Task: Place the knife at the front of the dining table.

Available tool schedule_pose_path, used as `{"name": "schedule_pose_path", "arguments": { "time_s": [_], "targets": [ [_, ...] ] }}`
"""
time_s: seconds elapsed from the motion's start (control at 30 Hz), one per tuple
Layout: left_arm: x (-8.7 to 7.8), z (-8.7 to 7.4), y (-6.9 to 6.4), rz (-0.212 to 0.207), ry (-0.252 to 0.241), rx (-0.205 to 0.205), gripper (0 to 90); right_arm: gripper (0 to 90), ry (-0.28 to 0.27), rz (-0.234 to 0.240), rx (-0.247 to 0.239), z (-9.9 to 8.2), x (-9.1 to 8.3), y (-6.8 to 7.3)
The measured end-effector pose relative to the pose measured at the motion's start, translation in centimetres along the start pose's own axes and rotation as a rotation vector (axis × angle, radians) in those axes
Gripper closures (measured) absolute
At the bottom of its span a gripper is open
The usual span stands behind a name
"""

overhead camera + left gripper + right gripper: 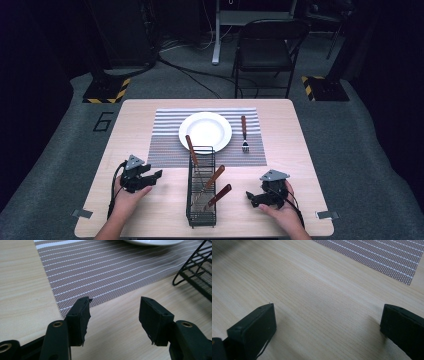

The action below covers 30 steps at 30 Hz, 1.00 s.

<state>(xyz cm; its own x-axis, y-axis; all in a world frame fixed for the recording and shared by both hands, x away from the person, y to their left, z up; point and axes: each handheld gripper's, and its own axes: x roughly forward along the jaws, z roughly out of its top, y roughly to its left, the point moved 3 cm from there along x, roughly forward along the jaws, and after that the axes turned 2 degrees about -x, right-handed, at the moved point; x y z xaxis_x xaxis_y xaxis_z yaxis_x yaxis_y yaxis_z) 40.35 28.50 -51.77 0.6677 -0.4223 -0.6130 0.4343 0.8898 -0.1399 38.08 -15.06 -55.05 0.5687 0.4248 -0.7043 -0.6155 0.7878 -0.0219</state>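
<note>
Between the two grippers: wire caddy (201,187) w/ three wood-handled utensils (216,176). Left gripper (113,312): jaws spread, nothing held; placemat (100,267) corner just ahead. Right gripper (328,322): jaws spread wide, bare table (312,302) between. Plate (205,131), fork (244,133) beyond on mat. Step, prob.: place-setting, pre-reach. Next: swing inward to a handle.

Cut by the left gripper view's top edge: plate (152,242); by its right edge: rack (197,272). Hidden inside the rack (201,192) in the high view: working ends of three wooden-handled utensils (214,178), type too small to tell.
</note>
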Motion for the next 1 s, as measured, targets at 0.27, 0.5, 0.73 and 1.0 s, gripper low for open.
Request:
{"name": "schedule_pose_path", "arguments": {
  "time_s": [0.27,0.5,0.73,1.0],
  "targets": [
    [-1.1,1.5,-1.1,-0.03,-0.019,0.018,45.0,0.0,0.0,0.0,0.0,0.0,0.0,0.0],
    [-1.7,2.8,-2.3,-0.06,-0.027,0.017,47.6,0.0,0.0,0.0,0.0,0.0,0.0,0.0],
    [-1.7,3.9,-3.8,-0.078,-0.021,0.027,47.7,0.0,0.0,0.0,0.0,0.0,0.0,0.0],
    [-1.9,5.5,-5.2,-0.112,-0.056,0.022,46.7,0.0,0.0,0.0,0.0,0.0,0.0,0.0]
  ]
}}
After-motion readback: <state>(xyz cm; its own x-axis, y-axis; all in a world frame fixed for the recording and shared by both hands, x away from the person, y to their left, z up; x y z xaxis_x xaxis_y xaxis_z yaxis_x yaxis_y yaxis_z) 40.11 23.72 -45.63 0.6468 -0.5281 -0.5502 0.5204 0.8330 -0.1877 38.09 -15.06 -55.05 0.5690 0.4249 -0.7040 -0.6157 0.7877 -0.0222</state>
